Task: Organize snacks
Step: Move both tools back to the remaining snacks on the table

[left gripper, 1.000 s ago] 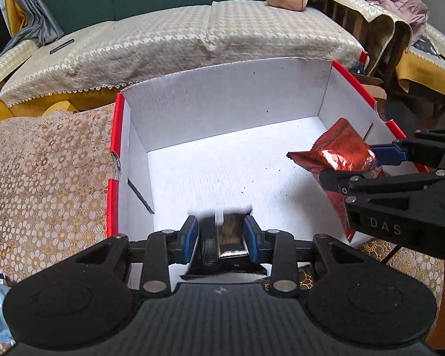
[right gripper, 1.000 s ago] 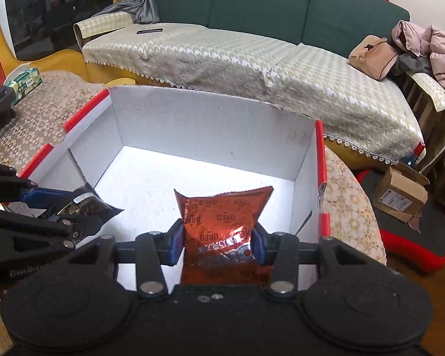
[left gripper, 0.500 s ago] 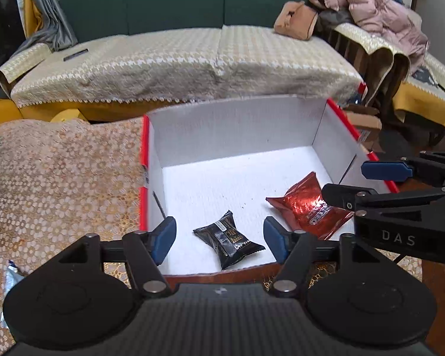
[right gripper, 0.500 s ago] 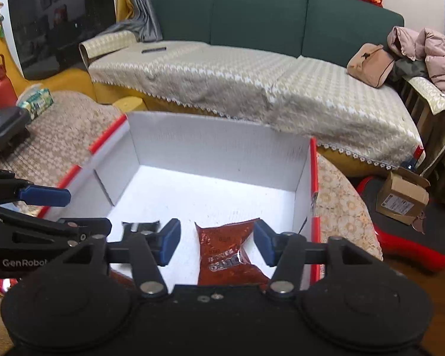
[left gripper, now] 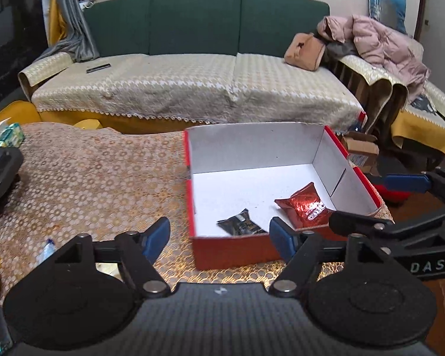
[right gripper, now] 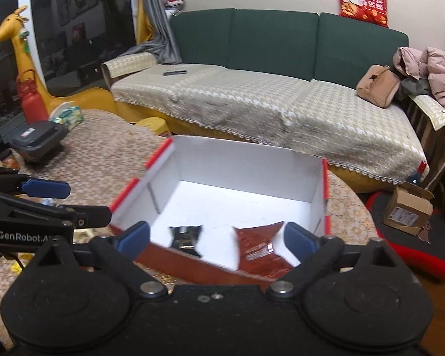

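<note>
Now your left gripper (left gripper: 219,235) and right gripper (right gripper: 215,237) both hang with jaws apart, having just been opening, nothing between them. Beyond them, the black packet (left gripper: 240,224) and red packet (left gripper: 304,206) lie side by side, apart, by the box's (left gripper: 231,252) near wall; the box sits at the table's (left gripper: 89,178) right edge.

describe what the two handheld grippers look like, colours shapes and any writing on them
Both are matte black plastic with blue pads on the fingertips and silver pivot pins on the linkage arms. The left gripper has two round black discs flanking a ribbed body, and its side reads "GenRobot.AI" in the right wrist view. The right gripper has the same build, with "DAS" printed white on its side.
</note>
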`<action>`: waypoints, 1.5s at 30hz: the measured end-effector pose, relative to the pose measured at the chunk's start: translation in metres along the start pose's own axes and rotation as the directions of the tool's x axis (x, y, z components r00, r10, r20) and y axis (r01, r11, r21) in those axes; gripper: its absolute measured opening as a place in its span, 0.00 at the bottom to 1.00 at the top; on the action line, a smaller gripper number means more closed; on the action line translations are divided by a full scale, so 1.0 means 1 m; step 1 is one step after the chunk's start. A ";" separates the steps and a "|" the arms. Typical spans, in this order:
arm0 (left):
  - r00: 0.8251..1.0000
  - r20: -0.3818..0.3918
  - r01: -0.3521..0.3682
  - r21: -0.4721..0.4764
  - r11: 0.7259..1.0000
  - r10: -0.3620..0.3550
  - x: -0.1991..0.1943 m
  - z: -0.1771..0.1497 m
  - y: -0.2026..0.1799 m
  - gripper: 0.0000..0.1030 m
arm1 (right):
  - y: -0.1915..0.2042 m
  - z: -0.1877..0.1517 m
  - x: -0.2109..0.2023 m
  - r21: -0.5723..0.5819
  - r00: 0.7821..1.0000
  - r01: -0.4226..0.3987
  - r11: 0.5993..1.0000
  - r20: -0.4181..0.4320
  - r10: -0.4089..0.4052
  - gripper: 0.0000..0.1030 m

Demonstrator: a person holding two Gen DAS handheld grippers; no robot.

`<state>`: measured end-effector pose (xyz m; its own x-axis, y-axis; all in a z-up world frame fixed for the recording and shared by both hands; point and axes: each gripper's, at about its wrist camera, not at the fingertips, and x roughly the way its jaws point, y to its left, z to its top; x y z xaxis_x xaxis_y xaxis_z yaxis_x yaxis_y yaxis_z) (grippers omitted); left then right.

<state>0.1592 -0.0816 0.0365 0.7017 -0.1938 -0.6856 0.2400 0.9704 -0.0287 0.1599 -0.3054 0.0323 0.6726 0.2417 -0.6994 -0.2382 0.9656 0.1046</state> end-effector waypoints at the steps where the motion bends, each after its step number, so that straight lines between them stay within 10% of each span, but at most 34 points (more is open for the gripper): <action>1: 1.000 0.005 0.000 -0.005 1.000 0.000 -0.005 -0.003 0.003 0.74 | 0.005 -0.002 -0.004 -0.001 1.000 -0.010 1.000 0.001 0.010 0.99; 13: 0.996 0.071 -0.053 -0.075 0.996 0.059 -0.063 -0.059 0.057 0.86 | 0.065 -0.022 -0.028 -0.031 0.994 -0.110 0.993 -0.002 0.110 1.00; 28: 0.991 -0.062 -0.133 -0.219 0.967 0.122 -0.058 -0.140 0.149 0.89 | 0.141 -0.047 0.008 -0.086 0.981 -0.164 0.983 -0.122 0.153 1.00; 45: 0.994 -0.083 -0.079 -0.122 0.989 0.069 -0.030 -0.177 0.157 0.89 | 0.197 -0.045 0.102 -0.045 0.937 -0.197 0.979 -0.302 0.175 0.99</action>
<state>0.0574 0.1024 -0.0763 0.6582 -0.1137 -0.7442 0.1005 0.9929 -0.0628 0.1504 -0.0944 -0.0503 0.3773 0.3661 -0.8506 -0.3971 0.8938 0.2085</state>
